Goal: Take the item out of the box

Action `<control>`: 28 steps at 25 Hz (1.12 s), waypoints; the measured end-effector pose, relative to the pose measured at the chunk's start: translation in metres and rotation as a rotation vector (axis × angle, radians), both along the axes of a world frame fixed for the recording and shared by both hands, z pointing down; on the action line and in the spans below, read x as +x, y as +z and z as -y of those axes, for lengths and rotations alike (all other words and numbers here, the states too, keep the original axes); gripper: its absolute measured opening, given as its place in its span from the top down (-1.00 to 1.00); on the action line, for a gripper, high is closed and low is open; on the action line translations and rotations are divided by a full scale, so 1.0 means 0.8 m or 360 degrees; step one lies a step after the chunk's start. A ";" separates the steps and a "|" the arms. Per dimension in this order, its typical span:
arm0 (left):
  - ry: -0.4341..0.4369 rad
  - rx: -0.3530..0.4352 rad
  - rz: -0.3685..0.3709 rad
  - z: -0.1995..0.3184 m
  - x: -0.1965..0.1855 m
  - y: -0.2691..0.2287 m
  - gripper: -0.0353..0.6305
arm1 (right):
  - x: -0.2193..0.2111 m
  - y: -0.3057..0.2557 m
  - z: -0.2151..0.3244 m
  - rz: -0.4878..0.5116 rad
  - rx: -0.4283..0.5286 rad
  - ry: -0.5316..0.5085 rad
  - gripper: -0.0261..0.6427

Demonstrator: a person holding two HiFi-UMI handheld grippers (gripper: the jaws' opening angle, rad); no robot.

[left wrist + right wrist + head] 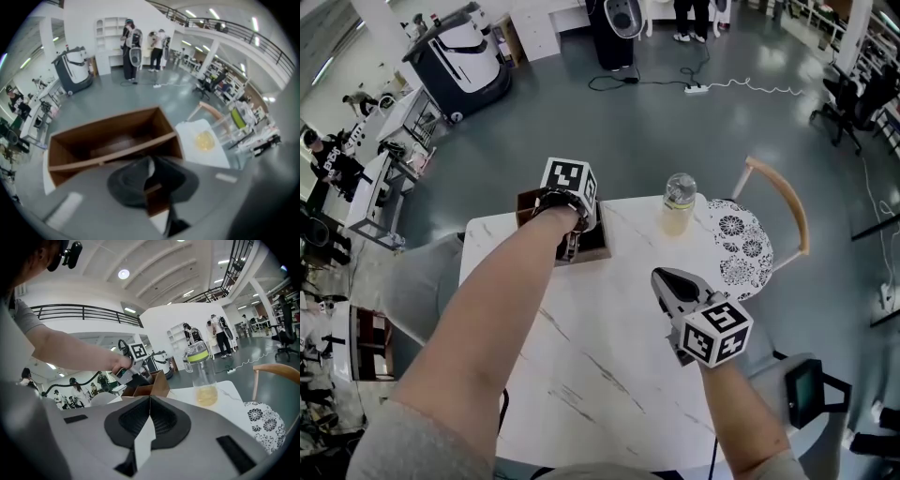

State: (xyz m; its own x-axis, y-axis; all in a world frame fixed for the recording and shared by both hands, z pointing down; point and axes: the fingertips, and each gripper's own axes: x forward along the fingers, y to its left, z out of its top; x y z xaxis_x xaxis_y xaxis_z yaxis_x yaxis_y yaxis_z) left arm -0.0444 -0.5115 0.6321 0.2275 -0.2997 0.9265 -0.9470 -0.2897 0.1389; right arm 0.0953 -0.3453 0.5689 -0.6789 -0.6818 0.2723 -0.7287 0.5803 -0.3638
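Left gripper (150, 161): pointed steeply down at the near wall of the box (108, 131), jaws all but pressed together. A thin brown sliver shows in the slit; whether it is pinched or only seen behind cannot be told. The box is brown, open-topped and thin-walled, with a divider just beyond the jaws. Item (115, 143): presumably the low dim shape past that divider, on the far compartment's floor; its kind is not legible. Judged light and flat, best pinched by a raised edge from straight above. The box, likely light too, may slide on the smooth table (609, 375). Right gripper (150, 401): jaws pressed together, empty, the box well beyond them to the left, the bottle (202, 376) ahead.
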 end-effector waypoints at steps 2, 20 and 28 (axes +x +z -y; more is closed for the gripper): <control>0.0037 -0.0040 0.0010 0.000 0.004 0.000 0.60 | -0.002 0.000 0.001 0.0000 0.0002 0.0002 0.89; 0.0014 0.0046 0.0171 -0.002 0.000 0.008 0.73 | -0.013 -0.003 0.003 -0.0004 -0.0008 -0.0012 0.89; 0.0033 0.0066 0.0177 -0.001 0.005 0.010 0.76 | -0.009 -0.003 0.006 -0.0019 -0.0013 0.0001 0.90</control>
